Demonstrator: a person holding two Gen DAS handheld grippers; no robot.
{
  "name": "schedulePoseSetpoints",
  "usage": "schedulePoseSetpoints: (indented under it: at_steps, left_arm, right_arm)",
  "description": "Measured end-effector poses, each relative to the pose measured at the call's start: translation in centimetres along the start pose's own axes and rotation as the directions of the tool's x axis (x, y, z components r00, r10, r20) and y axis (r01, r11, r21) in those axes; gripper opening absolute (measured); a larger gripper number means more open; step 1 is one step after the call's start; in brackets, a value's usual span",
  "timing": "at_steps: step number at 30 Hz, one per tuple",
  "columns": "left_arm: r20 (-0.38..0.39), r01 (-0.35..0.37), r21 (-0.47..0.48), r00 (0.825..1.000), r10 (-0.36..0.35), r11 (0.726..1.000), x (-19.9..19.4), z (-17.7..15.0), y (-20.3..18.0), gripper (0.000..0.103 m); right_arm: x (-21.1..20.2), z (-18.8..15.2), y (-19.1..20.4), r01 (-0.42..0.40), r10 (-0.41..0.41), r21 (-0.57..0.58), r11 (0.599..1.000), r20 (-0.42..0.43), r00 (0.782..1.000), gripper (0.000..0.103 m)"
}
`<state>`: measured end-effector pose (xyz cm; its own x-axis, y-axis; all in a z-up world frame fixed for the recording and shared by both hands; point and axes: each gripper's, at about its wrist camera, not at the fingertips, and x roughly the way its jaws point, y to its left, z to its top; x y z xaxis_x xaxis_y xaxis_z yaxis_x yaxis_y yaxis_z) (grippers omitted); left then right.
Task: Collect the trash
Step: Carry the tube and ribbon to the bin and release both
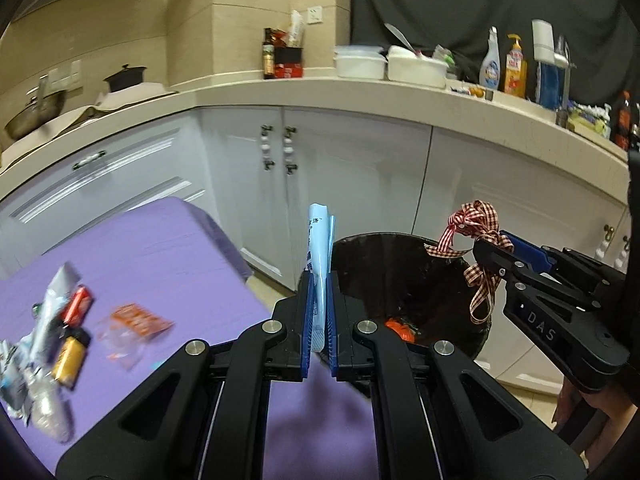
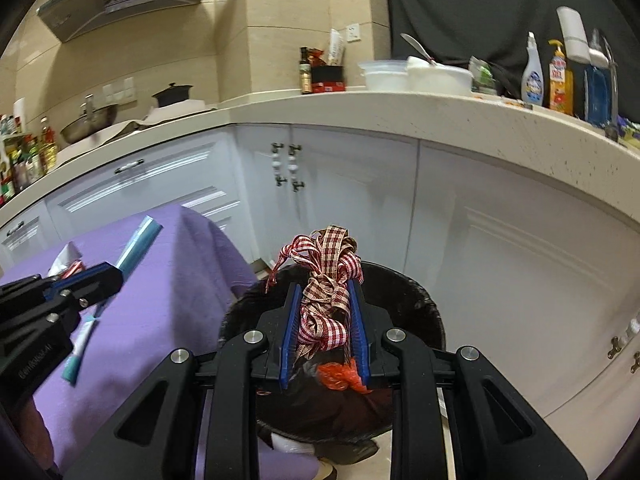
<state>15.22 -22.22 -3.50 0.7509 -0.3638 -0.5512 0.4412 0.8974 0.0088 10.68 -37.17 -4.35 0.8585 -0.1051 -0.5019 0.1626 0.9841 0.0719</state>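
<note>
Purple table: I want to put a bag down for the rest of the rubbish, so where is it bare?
The purple table is bare across its far half, up to the corner nearest the bin. The wrapper pile crowds the near left edge, with an orange packet beside it.

A purple-covered table (image 1: 168, 248) carries a blurred heap of wrappers (image 1: 52, 344) and an orange packet (image 1: 138, 320).

The crumpled fabric ribbon (image 2: 326, 304) was red-and-white checked, with beige-brown checked parts. The flat paper wrapper (image 1: 319, 248) was pale blue. The soft cloth on the desk (image 1: 160, 256) was purple. The round bin liner (image 2: 416, 316) was black, and the cabinet doors (image 2: 352, 200) were white.
</note>
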Motion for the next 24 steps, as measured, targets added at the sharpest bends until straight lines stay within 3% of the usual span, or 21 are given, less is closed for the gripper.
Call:
schedulePoseSetpoints:
  at_steps: [1, 3, 4, 5, 7, 16, 24]
  left_arm:
    - [-0.008, 0.004, 0.001, 1.0, -0.004, 1.0, 0.7, 0.2, -0.3, 0.007]
    - [-0.018, 0.011, 0.002, 1.0, -0.011, 1.0, 1.9, 0.5, -0.7, 0.01]
    - [-0.02, 0.005, 0.005, 1.0, -0.005, 1.0, 2.4, 0.6, -0.8, 0.021]
    - [-0.023, 0.001, 0.01, 1.0, 0.0, 1.0, 2.7, 0.6, -0.9, 0.039]
    - [-0.012, -0.007, 0.005, 1.0, 0.007, 1.0, 3.0, 0.6, -0.9, 0.051]
    - [0.0, -0.023, -0.018, 1.0, 0.023, 1.0, 2.1, 0.8, 0.3, 0.052]
    - [0.022, -0.072, -0.059, 0.997, 0.073, 0.996, -1.5, 0.3, 3.2, 0.059]
  right_arm:
    - [0.3, 0.0, -0.3, 0.002, -0.002, 0.006, 1.0, 0.001, 1.0, 0.025]
    - [0.7, 0.0, -0.8, 0.01, -0.01, 0.015, 1.0, 0.005, 1.0, 0.038]
    - [0.9, 0.0, -1.0, 0.019, -0.019, 0.022, 1.0, 0.008, 1.0, 0.042]
    - [1.1, 0.0, -1.2, 0.023, -0.024, 0.027, 0.999, 0.009, 1.0, 0.045]
    - [1.3, 0.1, -1.5, 0.026, -0.026, 0.035, 0.999, 0.008, 1.0, 0.045]
    - [1.0, 0.1, -1.1, 0.024, -0.025, 0.038, 0.999, 0.01, 1.0, 0.046]
    - [-0.5, 0.2, 1.2, -0.032, 0.031, 0.04, 0.999, 0.022, 0.999, 0.048]
